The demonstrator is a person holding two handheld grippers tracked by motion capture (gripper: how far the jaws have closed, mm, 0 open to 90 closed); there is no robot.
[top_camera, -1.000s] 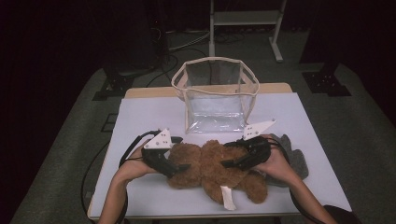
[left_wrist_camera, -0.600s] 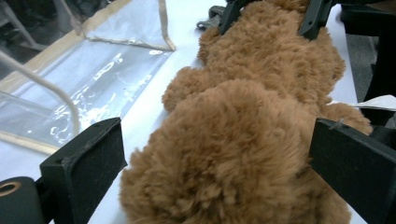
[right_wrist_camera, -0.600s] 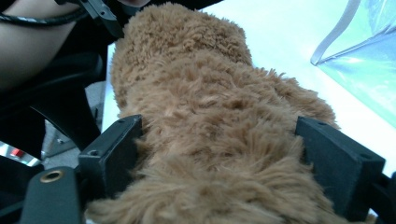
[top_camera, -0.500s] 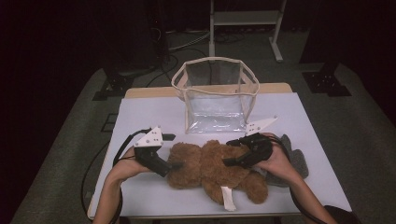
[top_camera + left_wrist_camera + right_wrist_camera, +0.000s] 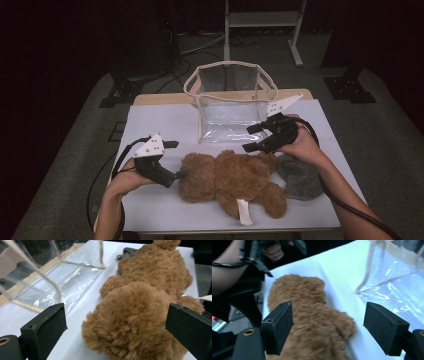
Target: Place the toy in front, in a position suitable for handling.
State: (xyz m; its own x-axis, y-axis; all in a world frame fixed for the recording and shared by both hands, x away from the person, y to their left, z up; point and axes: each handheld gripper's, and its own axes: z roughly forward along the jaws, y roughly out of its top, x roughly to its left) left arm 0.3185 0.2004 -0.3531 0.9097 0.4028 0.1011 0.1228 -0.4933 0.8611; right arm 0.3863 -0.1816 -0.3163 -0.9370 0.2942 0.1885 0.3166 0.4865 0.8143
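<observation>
The left gripper (image 5: 176, 159) has just been spreading its fingers (image 5: 47, 327), and its flat, black, foam-faced pads now stand wide apart with the head end of the teddy bear (image 5: 232, 181) in the gap between them, neither pad pressing the fur. The right gripper (image 5: 255, 137) has likewise just been opening; its square pads (image 5: 279, 326) hang spread above the bear's other end, with nothing in their grip. The bear is a shaggy, caramel-brown plush with rounded limbs; it lies flat along the near part of the counter (image 5: 150, 210), and a pale fabric tag (image 5: 244, 212) sticks out from its underside towards the near edge. Touching its right end lies a grey, nubbly, rounded piece of cloth (image 5: 299, 179). Behind the bear, just beyond it, stands an upright clear plastic bag (image 5: 227, 107), boxy, glossy and creased, its open rim and seams trimmed with cream tape. The counter top is smooth and white, with a strip of bare wood showing along its far edge.
</observation>
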